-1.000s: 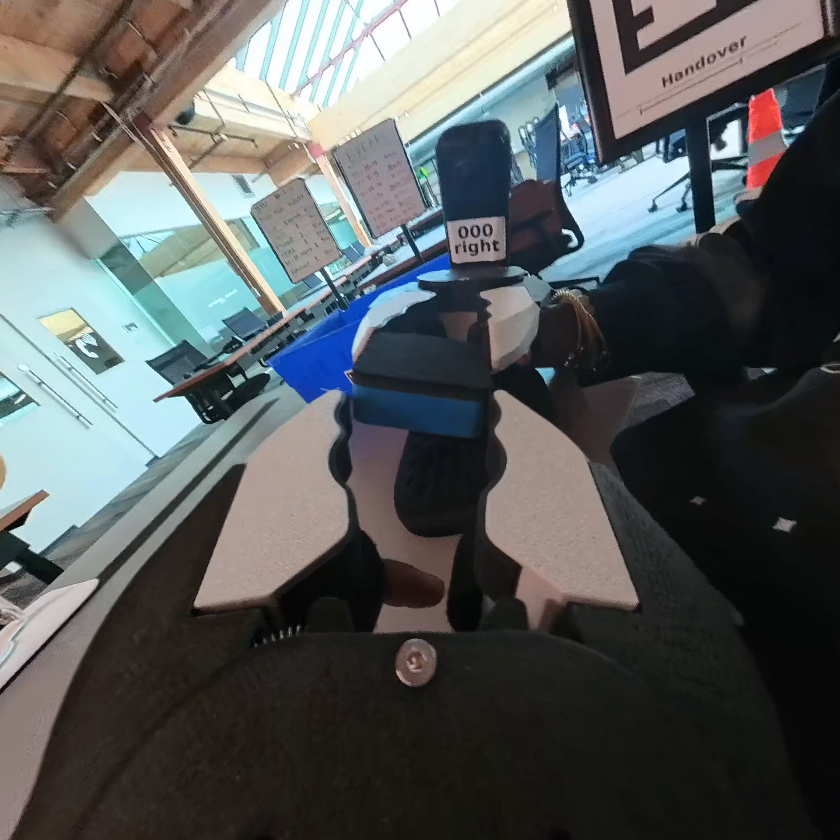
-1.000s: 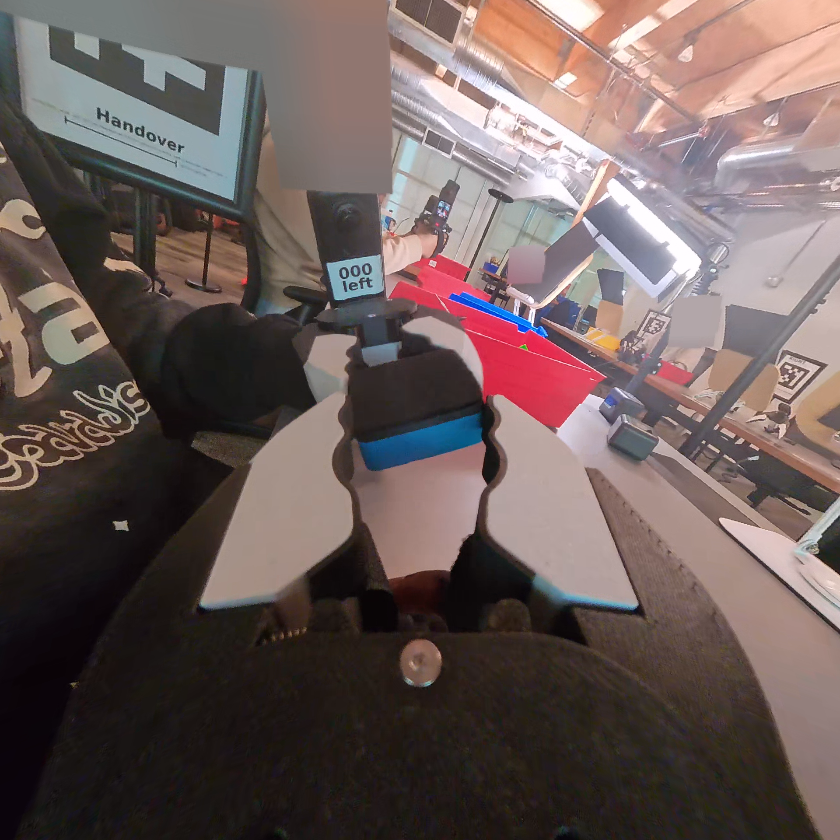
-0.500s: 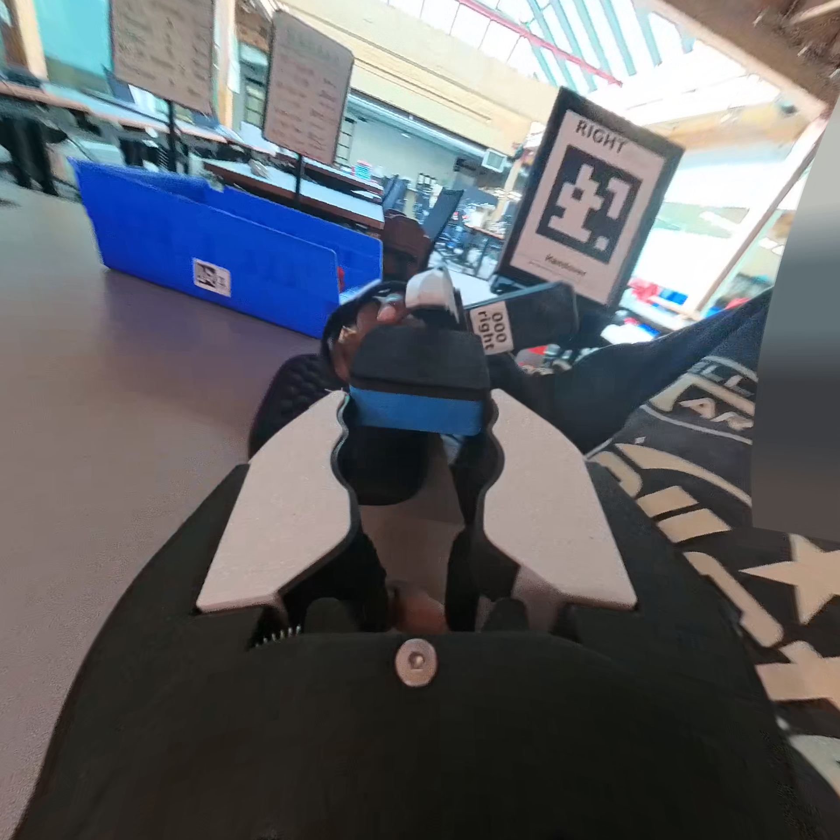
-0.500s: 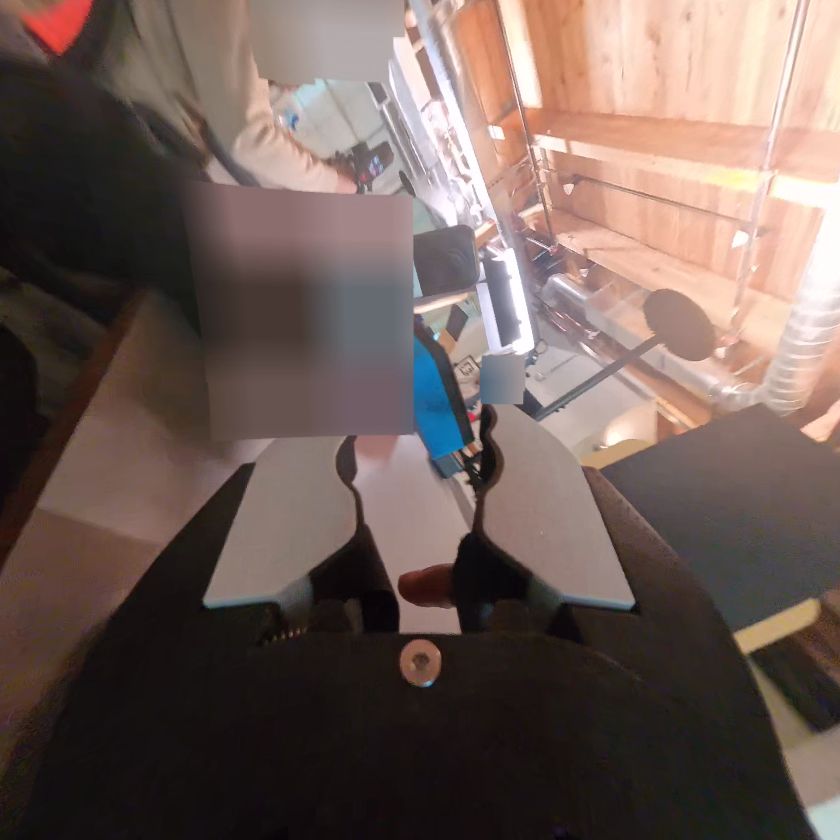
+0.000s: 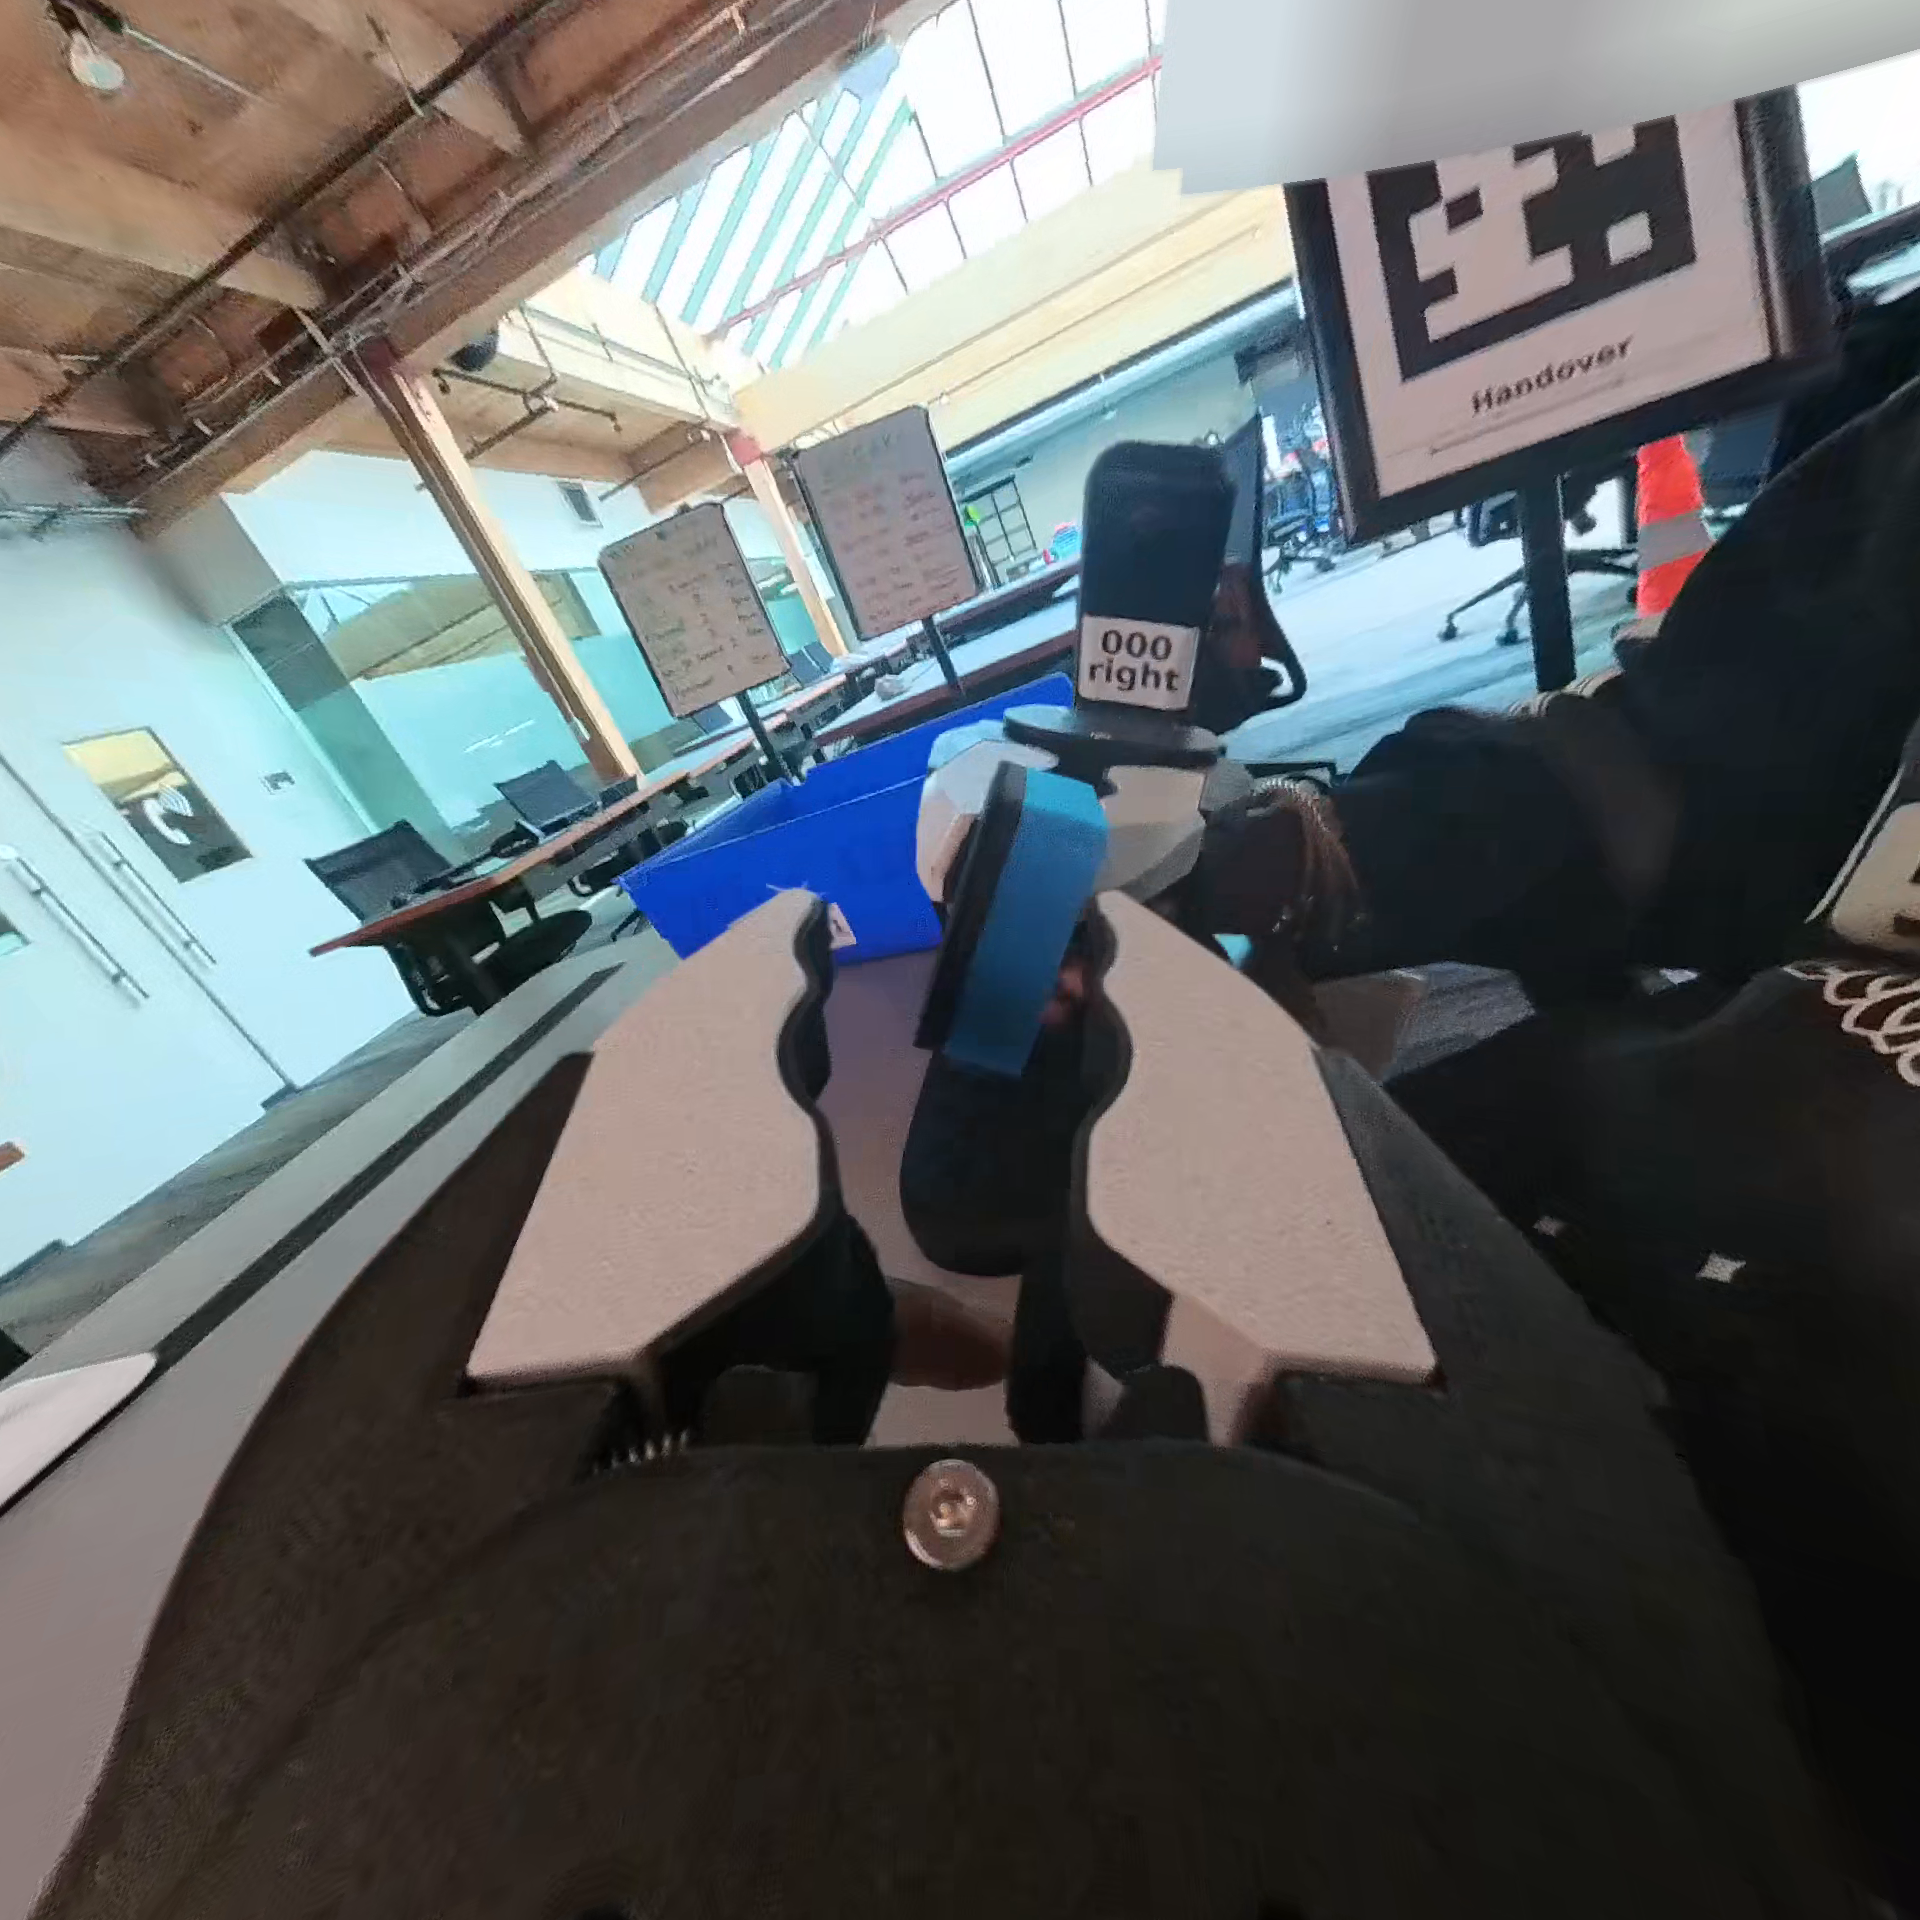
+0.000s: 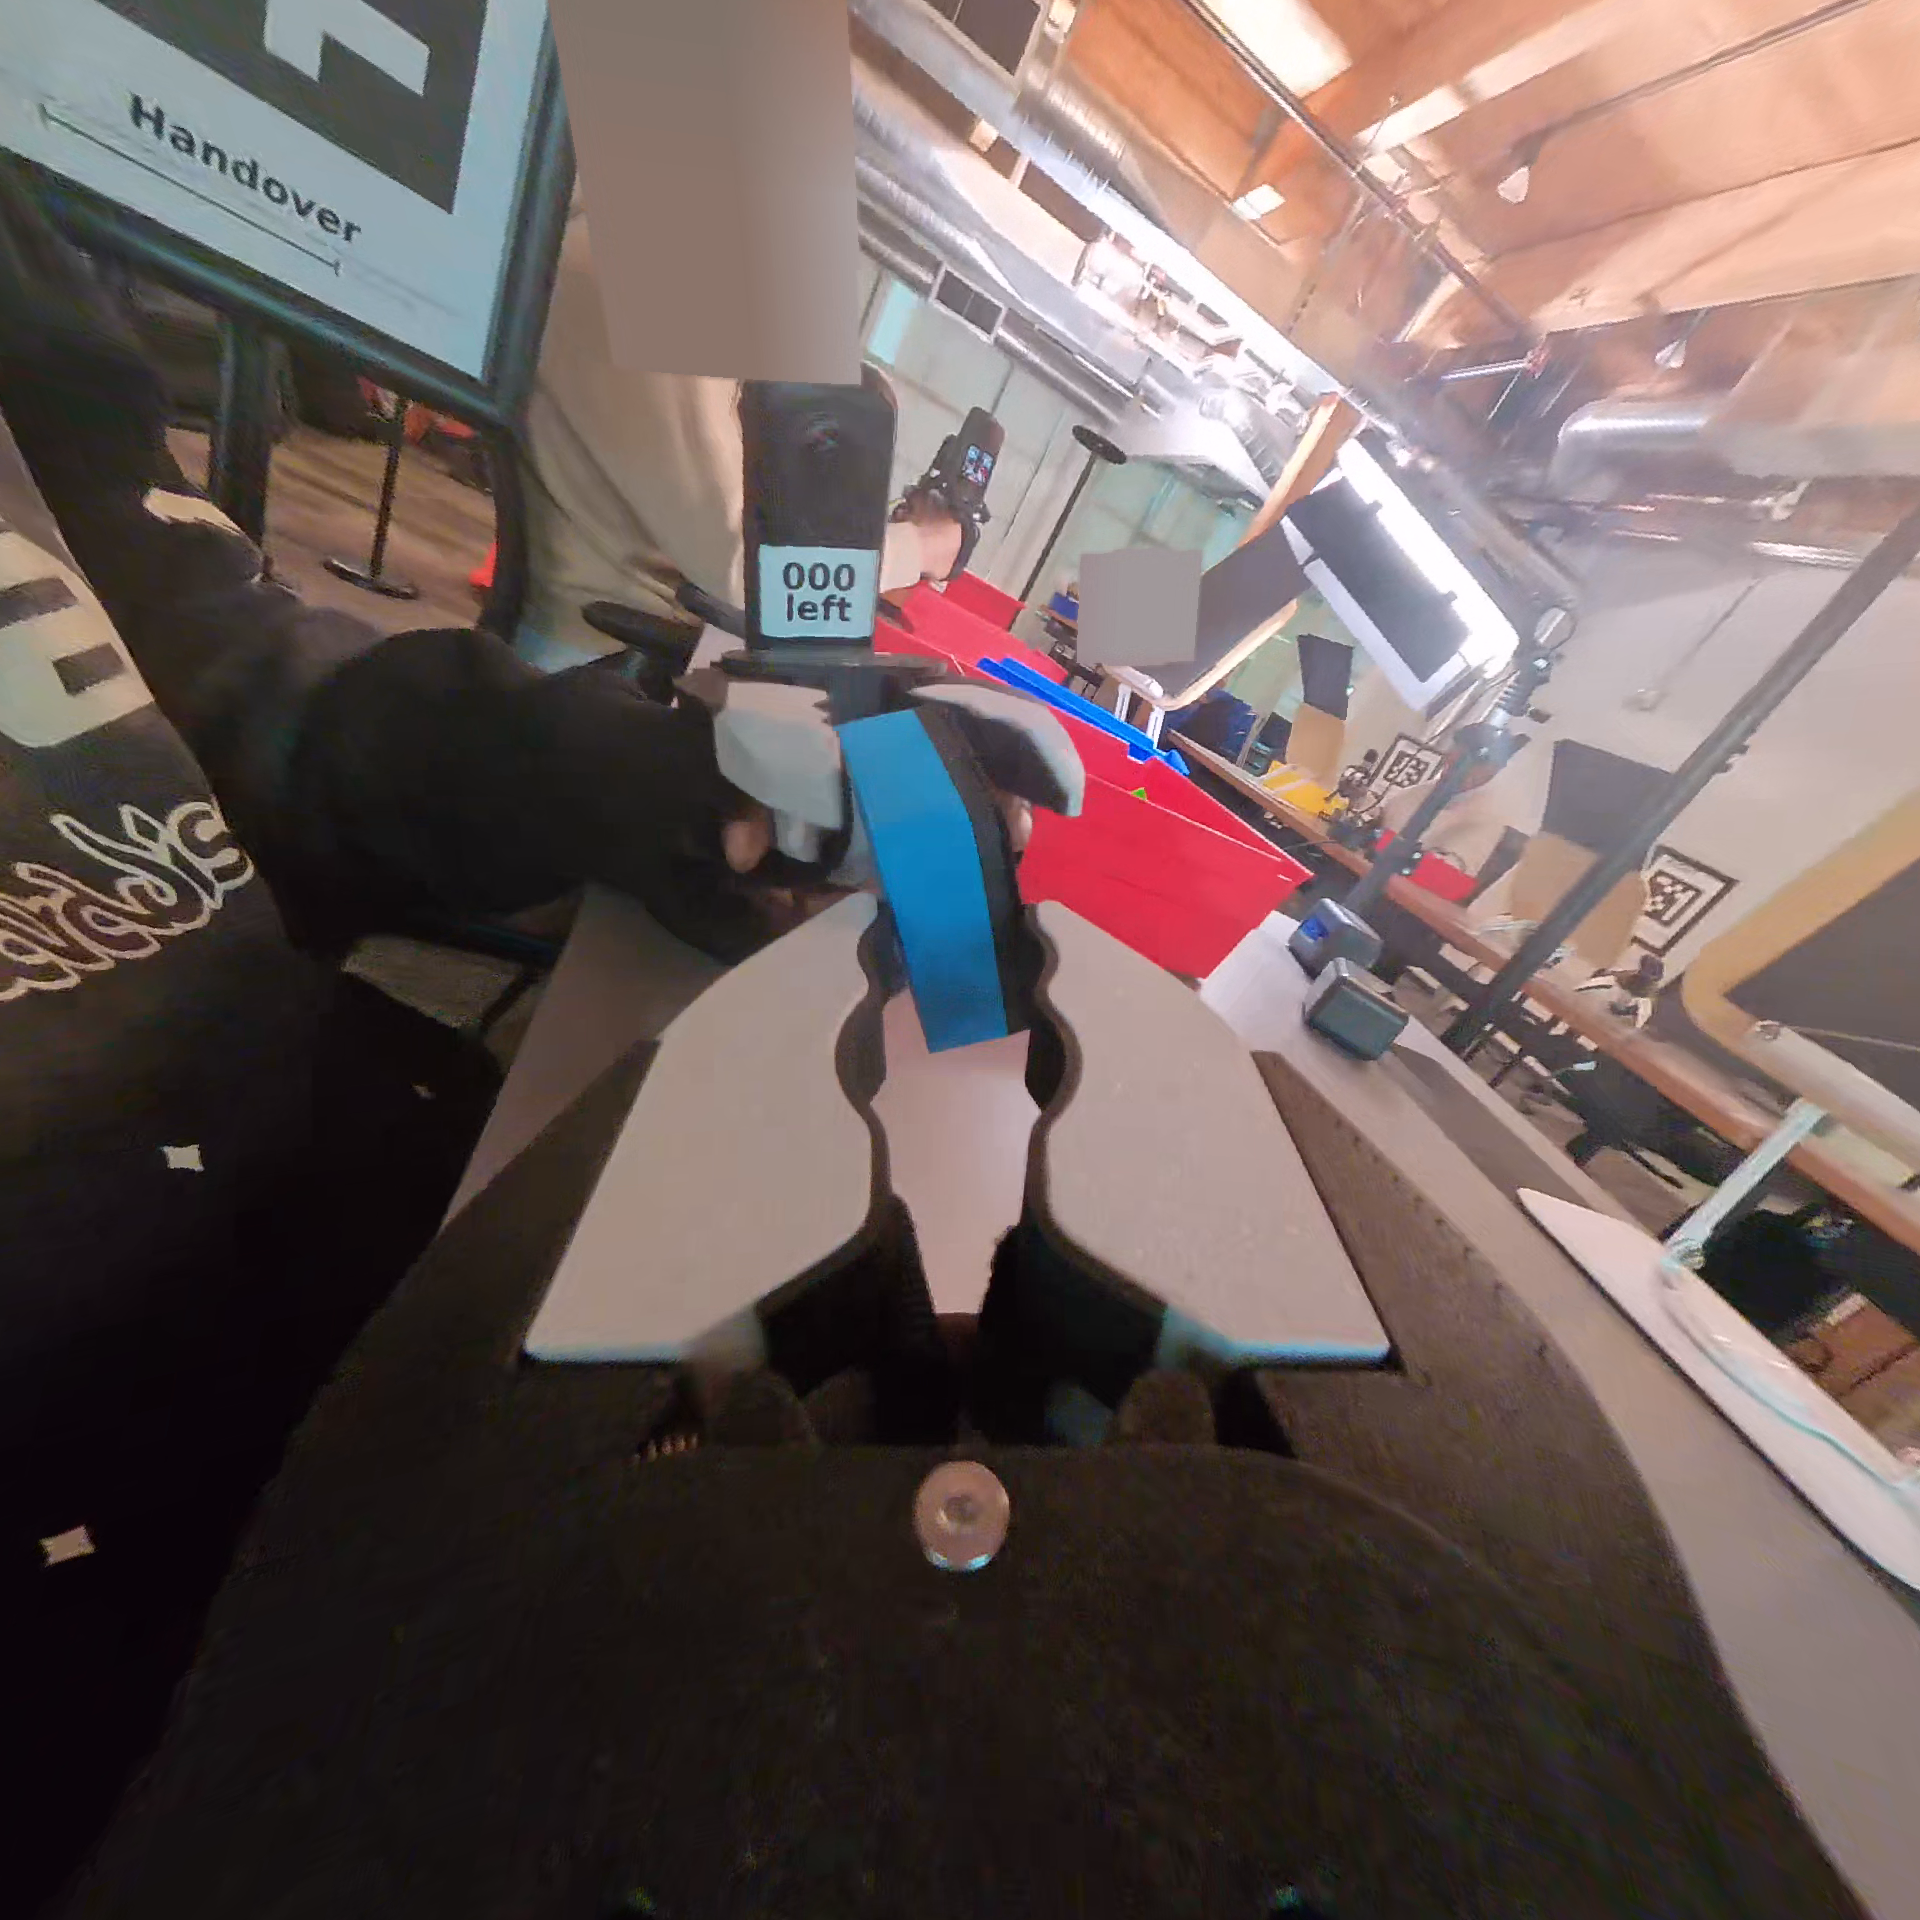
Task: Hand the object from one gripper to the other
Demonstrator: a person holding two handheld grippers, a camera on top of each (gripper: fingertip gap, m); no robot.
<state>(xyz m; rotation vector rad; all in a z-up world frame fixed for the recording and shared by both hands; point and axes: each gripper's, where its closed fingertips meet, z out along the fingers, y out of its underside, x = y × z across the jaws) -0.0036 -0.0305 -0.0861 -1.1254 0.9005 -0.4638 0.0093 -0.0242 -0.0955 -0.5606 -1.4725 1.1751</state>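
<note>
The object is a blue eraser with a black felt face (image 5: 1023,914). It stands on edge, tilted, in mid-air between the two grippers, which face each other. In the right wrist view my right gripper (image 6: 951,935) is shut on the eraser (image 6: 935,883) across its thin sides. In the left wrist view my left gripper (image 5: 961,935) is open around the eraser's near end, with a visible gap on its left side. The right gripper (image 5: 1049,831) shows beyond, clamped on the far end. The left gripper (image 6: 904,758) straddles the eraser's far end in the right wrist view.
A grey table (image 5: 104,1455) lies below. A blue bin (image 5: 821,862) stands on it behind the grippers, and red bins (image 6: 1132,862) stand on the other side. A small grey device (image 6: 1351,1003) sits on the table. A marker sign on a stand (image 5: 1558,260) and the person's dark sleeve (image 6: 447,769) are close by. Less than 4 cm separates the two grippers' tips.
The eraser lay flat across the left jaws; now it stands on edge. The right gripper turned and closed on it. The left jaws no longer grip it.
</note>
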